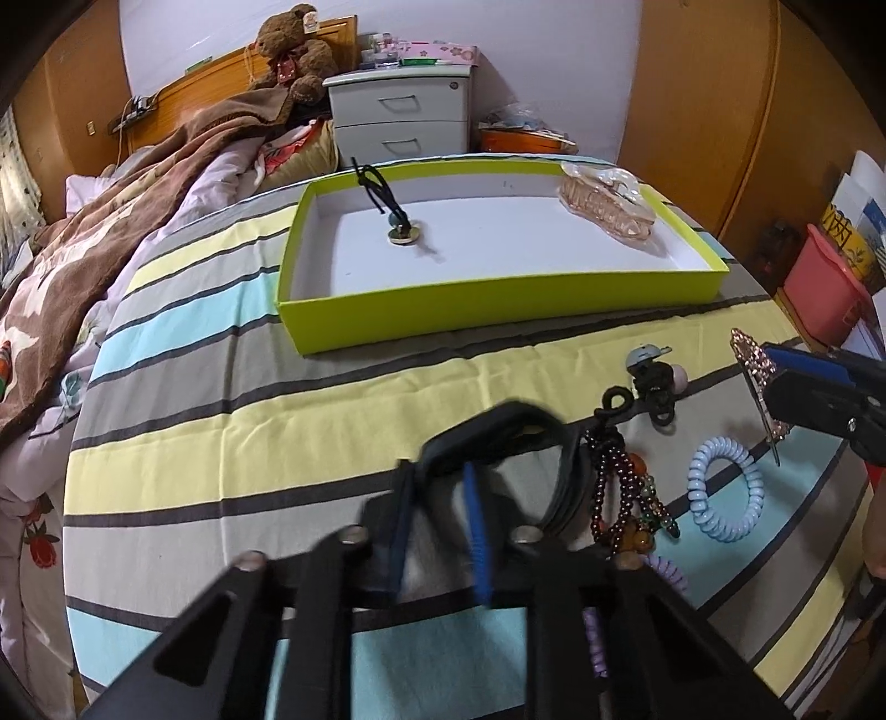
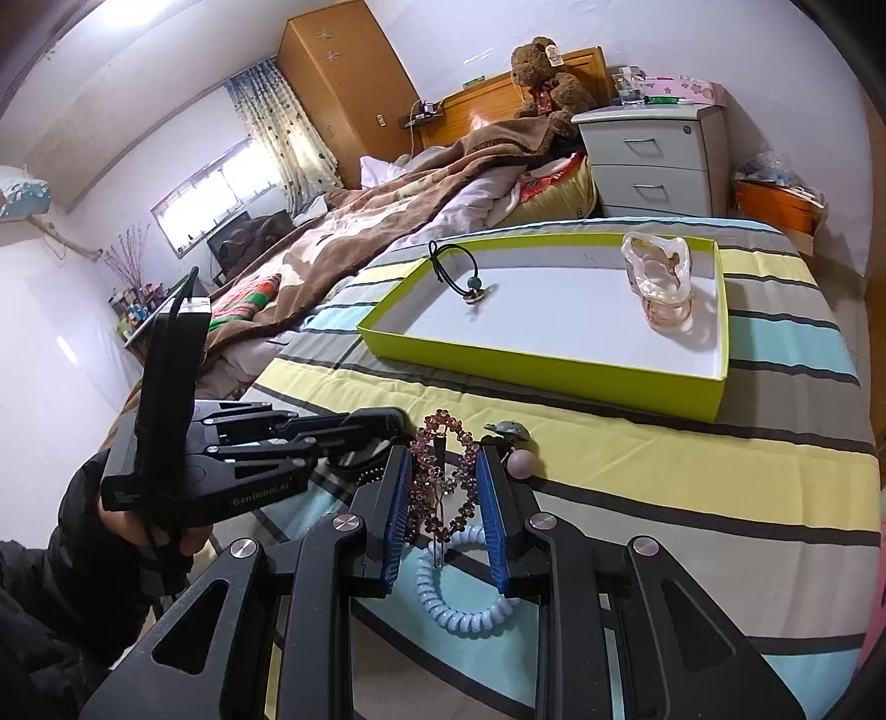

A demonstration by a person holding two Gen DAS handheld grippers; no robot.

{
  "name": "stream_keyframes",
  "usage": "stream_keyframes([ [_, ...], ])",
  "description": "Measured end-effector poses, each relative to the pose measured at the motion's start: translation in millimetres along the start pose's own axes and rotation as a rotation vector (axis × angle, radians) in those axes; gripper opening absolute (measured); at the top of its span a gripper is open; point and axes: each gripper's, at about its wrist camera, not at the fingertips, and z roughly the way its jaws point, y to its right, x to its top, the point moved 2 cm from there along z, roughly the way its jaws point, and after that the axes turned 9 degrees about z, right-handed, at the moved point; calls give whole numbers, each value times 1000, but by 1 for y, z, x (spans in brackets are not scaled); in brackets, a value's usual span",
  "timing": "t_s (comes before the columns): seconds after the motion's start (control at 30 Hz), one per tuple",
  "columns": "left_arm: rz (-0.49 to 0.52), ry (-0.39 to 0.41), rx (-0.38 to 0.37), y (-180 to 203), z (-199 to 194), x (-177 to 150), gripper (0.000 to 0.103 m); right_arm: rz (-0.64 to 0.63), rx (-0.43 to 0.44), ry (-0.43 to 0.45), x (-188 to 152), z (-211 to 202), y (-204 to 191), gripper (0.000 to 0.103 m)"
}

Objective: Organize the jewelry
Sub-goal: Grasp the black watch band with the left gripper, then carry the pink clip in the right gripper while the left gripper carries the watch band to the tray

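Note:
Over the striped bedspread, my left gripper [image 1: 446,471] is blurred and looks shut on a black hair band [image 1: 515,426]. Beside it lie a dark red bead bracelet [image 1: 609,487], a light blue spiral tie [image 1: 725,487] and a black tie with a helmet charm [image 1: 653,382]. My right gripper [image 2: 443,459] is shut on a pink rhinestone hair clip [image 2: 443,487], held above the blue spiral tie [image 2: 459,603]. Further back, the green tray [image 1: 487,315] holds a black beaded hair tie [image 1: 396,221] and a clear pink claw clip [image 1: 609,205].
A brown blanket [image 1: 111,221] covers the bed on the left. A grey nightstand [image 1: 398,116] and a teddy bear [image 1: 293,50] stand behind the tray. A pink bin [image 1: 825,293] sits off the bed's right side. A purple coil tie [image 1: 670,576] lies near my left gripper.

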Motion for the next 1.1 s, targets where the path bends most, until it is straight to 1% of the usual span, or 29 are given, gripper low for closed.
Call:
stream_keyframes([
  [0.27,-49,9,0,-6,-2,-2,13,-3,-17,9,0,-3,1,25],
  [0.73,-89,72,14,-16,-31,-2,13,-28,-41,39,5,-14,-8,25],
  [0.97,-100,101,13,-21,-46,7,13,-43,-59,61,13,-22,-13,25],
  [1.1,-100,124,13,-24,-55,17,13,-70,-79,81,25,-28,-19,25],
])
